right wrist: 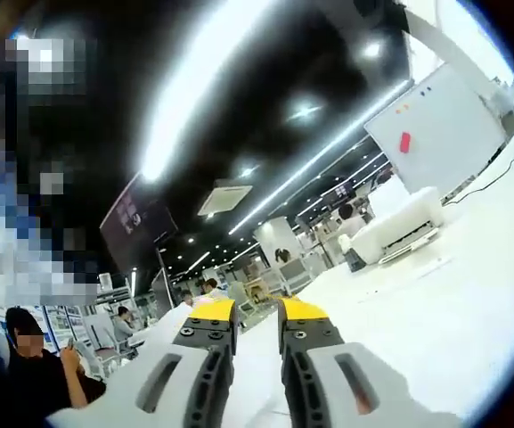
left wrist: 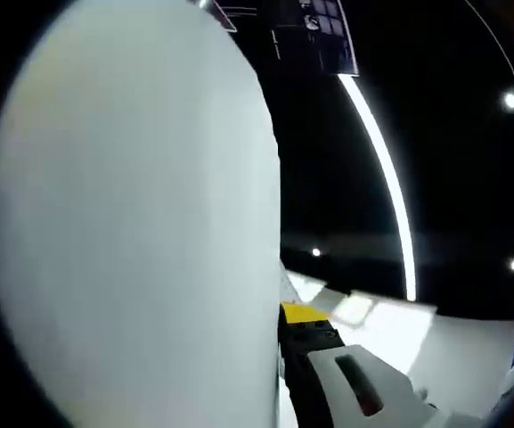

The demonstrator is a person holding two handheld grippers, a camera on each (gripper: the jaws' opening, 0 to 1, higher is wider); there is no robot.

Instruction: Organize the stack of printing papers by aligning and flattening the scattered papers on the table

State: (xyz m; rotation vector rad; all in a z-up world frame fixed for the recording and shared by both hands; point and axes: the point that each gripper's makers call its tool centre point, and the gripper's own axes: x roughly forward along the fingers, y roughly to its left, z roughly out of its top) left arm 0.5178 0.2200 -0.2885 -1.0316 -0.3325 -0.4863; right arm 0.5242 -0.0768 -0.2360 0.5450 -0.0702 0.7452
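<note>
While the left gripper (left wrist: 285,357) holds a sheaf of papers (left wrist: 132,223) upright, its one visible yellow-tipped jaw lies flat against the sheet face; the other jaw is hidden behind the paper, so the clamp looks closed on the sheets, judged only from that contact. Step in hand seems to be squaring the sheaf: best done by keeping the grip light, dropping the lower edge onto the table (left wrist: 470,357) and tapping until the edges meet, then laying it flat.

The right gripper (right wrist: 258,314) points out across the table (right wrist: 470,294). Jaws narrow, a slim gap between the yellow tips, nothing held. It could serve as a side stop against the loose edge.

Papers: plain white, blank, smooth where seen, no creases showing. They stand very close to the lens, so corners and edge alignment cannot be told. A few flat white sheets (left wrist: 354,308) lie farther off on the table in the left gripper view.
</note>
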